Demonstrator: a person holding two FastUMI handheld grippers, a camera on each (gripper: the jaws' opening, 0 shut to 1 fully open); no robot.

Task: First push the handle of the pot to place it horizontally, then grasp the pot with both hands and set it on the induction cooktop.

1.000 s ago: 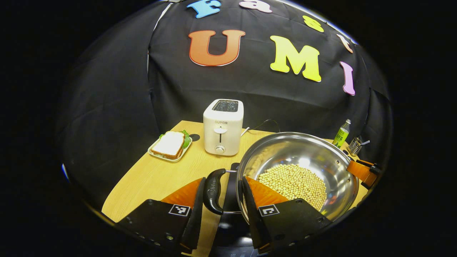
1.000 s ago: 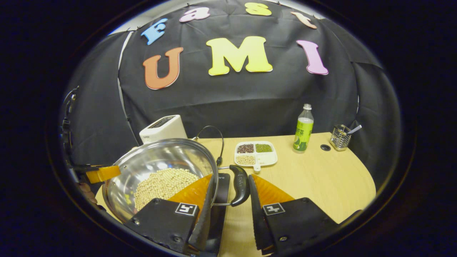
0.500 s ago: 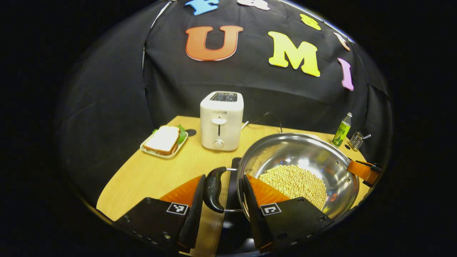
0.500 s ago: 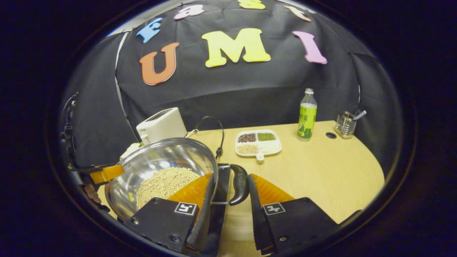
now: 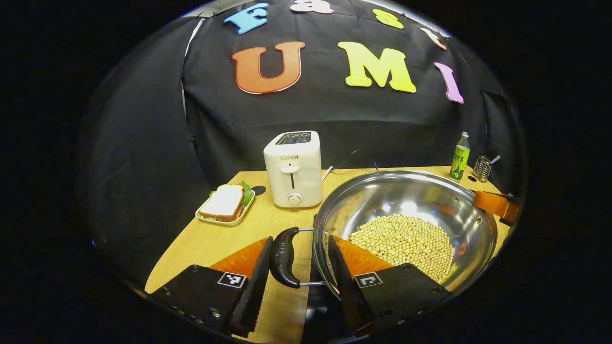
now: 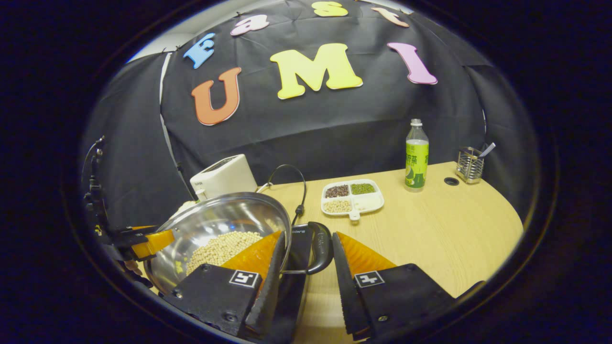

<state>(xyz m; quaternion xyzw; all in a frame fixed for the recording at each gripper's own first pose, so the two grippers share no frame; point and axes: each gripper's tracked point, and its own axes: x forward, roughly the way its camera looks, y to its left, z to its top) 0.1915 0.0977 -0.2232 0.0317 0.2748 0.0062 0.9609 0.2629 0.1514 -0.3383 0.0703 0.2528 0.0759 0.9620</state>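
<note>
A steel pot point(image 5: 406, 196) holding soybeans point(image 5: 401, 241) hangs between both grippers, over the black induction cooktop point(image 6: 299, 239). My left gripper point(image 5: 299, 239) straddles the pot's left black handle point(image 5: 284, 258): one finger is outside the handle, the other inside the rim over the beans. My right gripper point(image 6: 309, 235) grips the other black handle point(image 6: 321, 246) the same way, beside the pot point(image 6: 224, 217). Each gripper also appears across the pot from the other: the right gripper point(image 5: 495, 205) and the left gripper point(image 6: 143, 239). The cooktop point(image 5: 313, 306) lies dark beneath the pot's edge.
On the wooden table stand a white toaster point(image 5: 291, 169) and a plate with a sandwich point(image 5: 227, 205) at the back left. A divided dish of beans point(image 6: 353, 196), a green bottle point(image 6: 417, 157) and a wire holder point(image 6: 471, 165) sit to the right. A black cable point(image 6: 287, 177) loops behind the pot.
Pot and both grippers have shifted together a little over the cooktop, and both views have tilted. Neither hold on the handles has changed.
</note>
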